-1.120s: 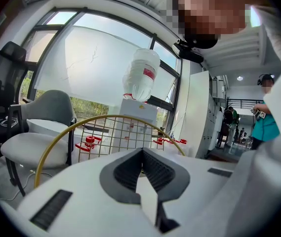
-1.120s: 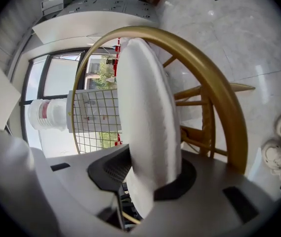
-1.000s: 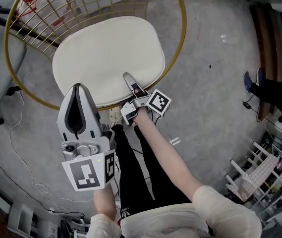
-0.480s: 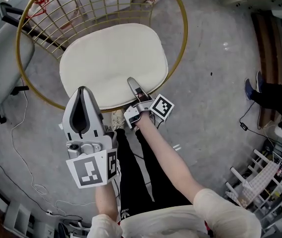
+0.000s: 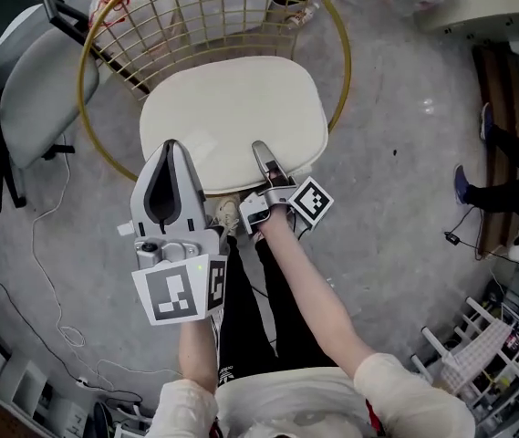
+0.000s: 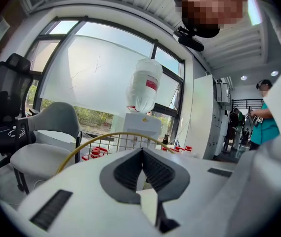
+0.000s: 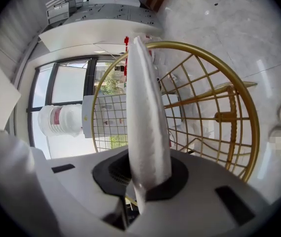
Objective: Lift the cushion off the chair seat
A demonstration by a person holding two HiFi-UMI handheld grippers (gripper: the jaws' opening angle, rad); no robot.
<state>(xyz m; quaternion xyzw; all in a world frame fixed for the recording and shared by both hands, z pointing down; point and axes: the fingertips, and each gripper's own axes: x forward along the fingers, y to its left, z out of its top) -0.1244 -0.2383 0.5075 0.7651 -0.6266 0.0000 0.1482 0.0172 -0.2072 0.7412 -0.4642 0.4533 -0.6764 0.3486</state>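
The cushion [image 5: 232,117] is seen in plain cream-white. The chair [image 5: 337,71] is framed in gold wire, gridded at the back. The floor [image 5: 396,108] is mottled grey. The left gripper [image 5: 170,146] is coloured pale grey with black pads, and black-and-white square markers are borne on its cube [image 5: 179,295]. Black trousers [image 5: 241,327] and cream sleeves [image 5: 405,391] are worn.

You have nothing legible here. The marker cube [image 5: 179,292] at the head view's lower left and the smaller cube [image 5: 312,201] near centre show only black-and-white squares. The red label [image 6: 151,84] on the jug [image 6: 141,100], at the left gripper view's upper centre, is blurred.
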